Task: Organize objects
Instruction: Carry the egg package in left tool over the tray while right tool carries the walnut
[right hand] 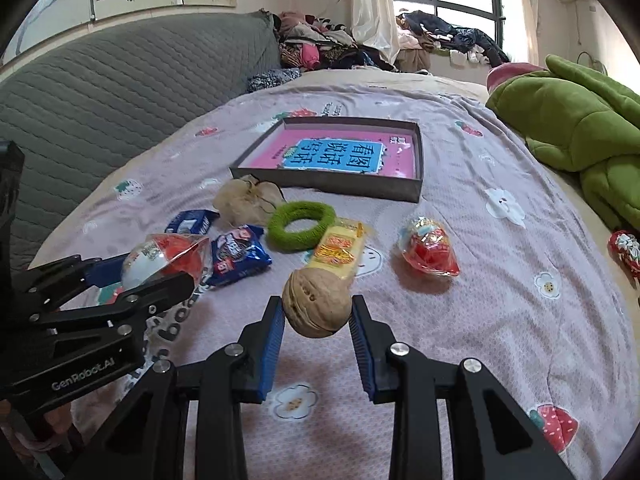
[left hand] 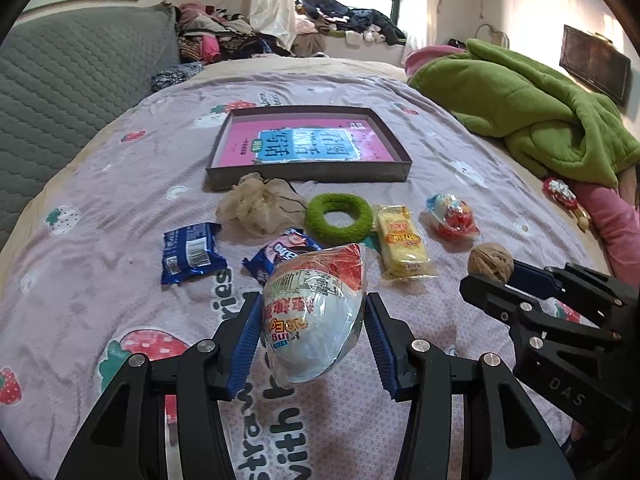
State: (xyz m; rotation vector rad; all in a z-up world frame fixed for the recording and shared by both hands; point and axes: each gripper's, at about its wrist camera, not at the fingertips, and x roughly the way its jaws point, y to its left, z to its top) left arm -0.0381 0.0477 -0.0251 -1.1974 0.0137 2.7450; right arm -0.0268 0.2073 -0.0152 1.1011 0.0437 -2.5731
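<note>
left gripper (left hand: 314, 326) clamped on a wrapped toy egg (left hand: 316, 312) | right gripper (right hand: 316, 322) gripping a walnut (right hand: 316, 304) | box (left hand: 308, 176) sits dead ahead of both, past the snacks, left one a touch closer I'd guess

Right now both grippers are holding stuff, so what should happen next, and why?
Probably carry the walnut forward and release it into the box. The right hand-held gripper already clamps it above the bedspread, and the box sits open just ahead, holding only a pink book.
</note>
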